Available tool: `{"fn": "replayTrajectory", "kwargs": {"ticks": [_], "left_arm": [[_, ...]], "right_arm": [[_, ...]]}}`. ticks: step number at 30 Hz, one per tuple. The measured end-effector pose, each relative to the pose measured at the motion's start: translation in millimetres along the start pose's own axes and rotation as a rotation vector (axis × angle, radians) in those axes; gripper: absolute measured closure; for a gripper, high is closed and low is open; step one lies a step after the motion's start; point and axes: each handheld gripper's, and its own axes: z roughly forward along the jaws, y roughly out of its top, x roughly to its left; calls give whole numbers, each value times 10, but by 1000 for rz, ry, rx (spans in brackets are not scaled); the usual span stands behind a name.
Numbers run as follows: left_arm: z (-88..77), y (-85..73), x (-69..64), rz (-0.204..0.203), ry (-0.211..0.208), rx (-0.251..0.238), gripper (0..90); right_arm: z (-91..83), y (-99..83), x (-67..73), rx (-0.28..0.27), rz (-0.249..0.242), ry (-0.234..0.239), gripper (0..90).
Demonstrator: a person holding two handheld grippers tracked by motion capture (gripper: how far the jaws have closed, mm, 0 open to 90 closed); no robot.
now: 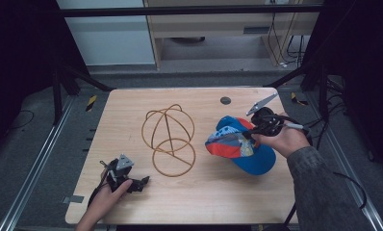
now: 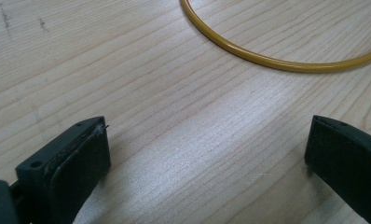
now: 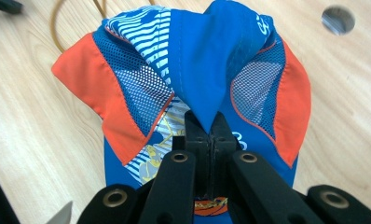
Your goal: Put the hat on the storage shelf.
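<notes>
The wooden table [image 1: 204, 192] carries a gold wire hat frame [image 1: 169, 140] at its centre, and just right of it sits the blue-and-orange cap [image 1: 240, 144]. The right gripper [image 3: 207, 135] has its jaws clamped on a fold of the cap's blue fabric. The left gripper [image 1: 140, 183] rests near the table's front-left, jaws spread wide over bare wood.

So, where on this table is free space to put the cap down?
Bare wood lies along the near edge of the light wooden table, between the left tool and the blue-and-orange cap, and along the far edge. The middle is crowded by the yellow wire frame.
</notes>
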Motion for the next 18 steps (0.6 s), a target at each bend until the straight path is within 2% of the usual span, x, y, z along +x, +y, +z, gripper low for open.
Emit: {"fn": "replayTrajectory", "kwargs": {"ticks": [7,18], "left_arm": [[-2,0,2,3,0,3,0],[-2,-1,1,3,0,2,0]], "right_arm": [[-175,76,106,-66,-25,-1,898],[-406,115,154,-133,-38,-6,898]]}}
